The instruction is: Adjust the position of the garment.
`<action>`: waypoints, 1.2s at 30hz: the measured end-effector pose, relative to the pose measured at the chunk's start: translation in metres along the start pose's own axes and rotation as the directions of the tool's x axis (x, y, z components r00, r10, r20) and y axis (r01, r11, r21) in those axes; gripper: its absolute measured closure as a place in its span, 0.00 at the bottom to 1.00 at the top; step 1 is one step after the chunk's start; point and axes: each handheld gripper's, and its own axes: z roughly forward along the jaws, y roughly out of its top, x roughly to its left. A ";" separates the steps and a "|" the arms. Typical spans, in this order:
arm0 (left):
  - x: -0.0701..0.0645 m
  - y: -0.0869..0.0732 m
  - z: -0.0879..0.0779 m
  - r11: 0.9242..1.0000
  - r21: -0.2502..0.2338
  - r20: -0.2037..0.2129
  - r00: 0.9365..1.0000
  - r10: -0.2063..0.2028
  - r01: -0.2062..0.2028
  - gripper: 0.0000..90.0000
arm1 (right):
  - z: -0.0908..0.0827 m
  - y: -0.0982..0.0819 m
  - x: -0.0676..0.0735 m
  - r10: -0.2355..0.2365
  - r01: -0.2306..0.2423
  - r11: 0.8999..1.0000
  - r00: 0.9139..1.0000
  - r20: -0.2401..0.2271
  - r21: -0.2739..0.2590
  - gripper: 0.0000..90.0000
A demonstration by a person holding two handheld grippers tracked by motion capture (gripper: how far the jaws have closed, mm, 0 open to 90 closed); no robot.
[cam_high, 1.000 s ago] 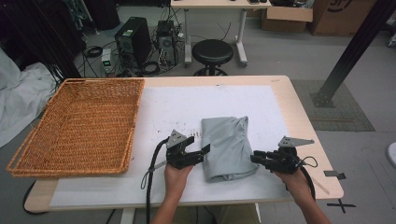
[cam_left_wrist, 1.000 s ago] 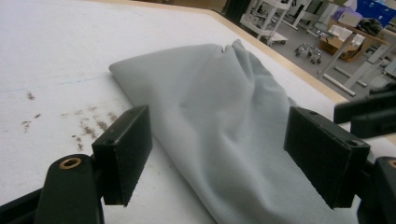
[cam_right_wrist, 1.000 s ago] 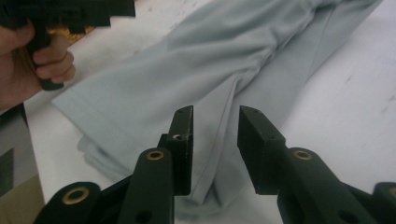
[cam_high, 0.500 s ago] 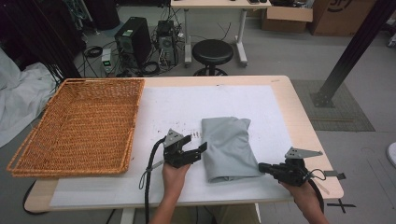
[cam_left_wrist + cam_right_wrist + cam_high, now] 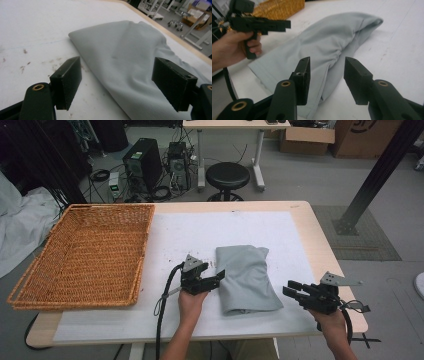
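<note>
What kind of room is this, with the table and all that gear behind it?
Probably a lab or workshop rather than a home. Behind the table stand computer towers amid loose cables on a bare floor, beside a stool and cardboard boxes. A person holds a tool in each hand over a folded grey cloth.

Even, bright overhead light, soft shadows; the white mat on the wooden table (image 5: 175, 240) nearly washes out in both gripper views; the high view is slightly soft; the folded grey cloth (image 5: 130, 65) blurs at close range.
</note>
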 end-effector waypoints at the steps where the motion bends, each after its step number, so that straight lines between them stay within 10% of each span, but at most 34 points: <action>1: 0.000 0.002 0.004 1.000 0.011 -0.002 1.000 0.010 -0.010 0.27 | -0.002 0.001 0.000 -0.001 0.001 1.000 1.000 0.001 -0.019 0.61; 7: -0.007 0.012 0.028 0.994 0.102 0.037 0.999 0.024 -0.028 0.28 | -0.007 0.009 0.001 -0.038 0.039 0.998 0.999 0.015 -0.053 0.54; 11: -0.007 0.013 0.042 0.983 0.175 0.028 0.998 -0.051 0.046 0.32 | -0.007 0.012 0.001 -0.053 0.055 0.997 0.998 0.030 -0.054 0.48; 15: -0.013 0.012 0.046 0.982 0.190 -0.013 1.000 -0.009 0.011 0.35 | -0.008 0.014 0.001 -0.069 0.072 0.996 0.996 0.057 -0.057 0.42; 20: -0.020 0.007 0.045 0.977 0.194 -0.111 0.988 0.107 -0.084 0.66 | -0.006 0.015 0.002 -0.071 0.077 0.995 0.994 0.087 -0.067 0.32; 25: -0.019 0.007 0.043 0.976 0.198 -0.104 0.988 0.114 -0.091 0.96 | -0.006 0.016 0.002 -0.066 0.074 0.994 0.992 0.105 -0.077 0.28; 36: -0.002 0.014 0.033 0.986 0.167 -0.079 0.997 0.005 0.009 0.98 | -0.004 0.018 0.006 -0.069 0.078 0.993 0.992 0.104 -0.085 0.27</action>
